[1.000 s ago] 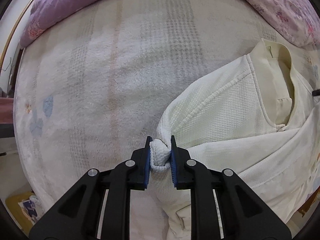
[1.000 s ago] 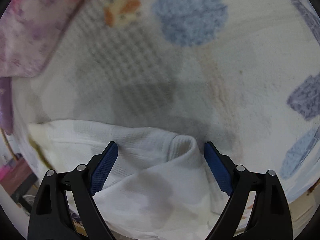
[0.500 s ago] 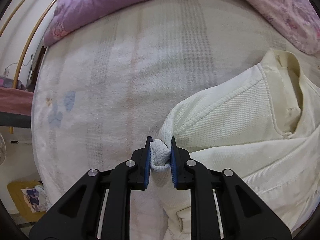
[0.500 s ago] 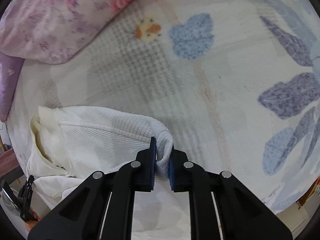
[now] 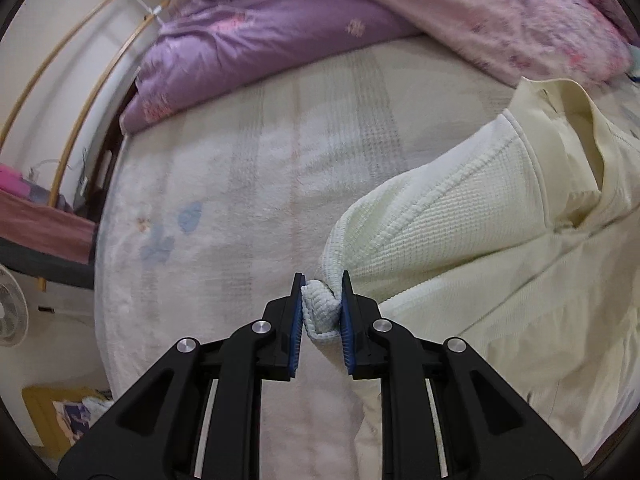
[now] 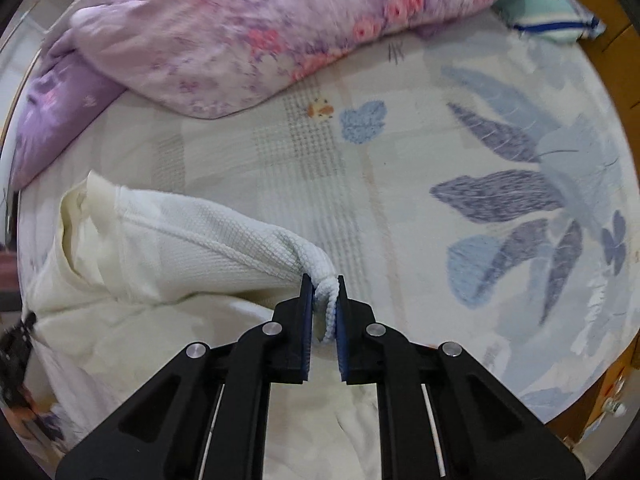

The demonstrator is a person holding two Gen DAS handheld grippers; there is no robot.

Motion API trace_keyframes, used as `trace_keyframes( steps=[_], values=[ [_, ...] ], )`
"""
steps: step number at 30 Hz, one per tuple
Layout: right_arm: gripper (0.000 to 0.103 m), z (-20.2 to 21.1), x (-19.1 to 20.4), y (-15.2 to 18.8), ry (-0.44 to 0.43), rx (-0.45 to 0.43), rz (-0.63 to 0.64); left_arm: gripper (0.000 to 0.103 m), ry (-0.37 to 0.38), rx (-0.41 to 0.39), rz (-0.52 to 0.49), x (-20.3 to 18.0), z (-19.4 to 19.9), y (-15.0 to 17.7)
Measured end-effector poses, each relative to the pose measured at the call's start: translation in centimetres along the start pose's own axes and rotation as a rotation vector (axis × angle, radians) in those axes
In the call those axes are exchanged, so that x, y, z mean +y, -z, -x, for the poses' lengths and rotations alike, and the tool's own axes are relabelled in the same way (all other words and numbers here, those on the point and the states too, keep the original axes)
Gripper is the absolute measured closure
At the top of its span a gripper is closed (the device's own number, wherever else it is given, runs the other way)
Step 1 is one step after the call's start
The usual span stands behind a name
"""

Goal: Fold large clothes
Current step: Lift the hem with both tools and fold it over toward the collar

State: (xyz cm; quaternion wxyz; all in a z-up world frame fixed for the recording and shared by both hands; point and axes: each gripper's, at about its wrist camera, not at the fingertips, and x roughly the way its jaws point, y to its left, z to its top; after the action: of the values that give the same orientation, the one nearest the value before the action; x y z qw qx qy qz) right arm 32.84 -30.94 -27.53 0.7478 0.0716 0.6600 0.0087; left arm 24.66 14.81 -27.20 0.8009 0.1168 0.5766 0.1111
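A cream waffle-knit garment with a stand collar (image 5: 472, 216) hangs above a bed, held at both shoulders. My left gripper (image 5: 322, 292) is shut on a bunched fold of its left shoulder edge. My right gripper (image 6: 323, 294) is shut on a bunched fold of the other shoulder, and the garment (image 6: 192, 248) stretches away to the left of it. The collar (image 6: 86, 204) gapes open at the far left of the right wrist view. The garment's lower part drops out of sight under both grippers.
The bed's pale fleece blanket (image 5: 256, 184) has blue leaf prints (image 6: 516, 192). A purple quilt (image 5: 256, 36) and a pink floral quilt (image 6: 256, 28) lie heaped at the far side. A small teal pillow (image 6: 548, 16) lies far right. A fan (image 5: 12, 312) stands by the bed's left edge.
My right gripper, open a second ago, has shut on the garment's shoulder. Both grippers have risen, lifting the garment's top off the bed, and more of the quilts shows.
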Motion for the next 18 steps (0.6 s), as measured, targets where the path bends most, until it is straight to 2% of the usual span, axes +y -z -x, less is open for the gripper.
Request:
trace_keyframes(
  steps=[5, 10, 14, 18],
  values=[
    [0.094, 2.5, 0.6, 5.4, 0.015, -0.062, 0.010, 0.087, -0.022, -0.072, -0.039, -0.2, 4.1, 4.1],
    [0.095, 4.3, 0.3, 10.6, 0.021, -0.081, 0.028, 0.087, -0.014, -0.117, -0.012, -0.3, 7.9, 9.2],
    [0.095, 5.0, -0.6, 15.8, 0.037, -0.067, 0.051, 0.087, -0.039, -0.100, -0.016, -0.9, 9.0, 13.4],
    [0.096, 4.1, -2.0, 21.2, 0.028, -0.011, 0.030, 0.087, 0.010, -0.032, 0.069, -0.8, 9.0, 18.3]
  ],
)
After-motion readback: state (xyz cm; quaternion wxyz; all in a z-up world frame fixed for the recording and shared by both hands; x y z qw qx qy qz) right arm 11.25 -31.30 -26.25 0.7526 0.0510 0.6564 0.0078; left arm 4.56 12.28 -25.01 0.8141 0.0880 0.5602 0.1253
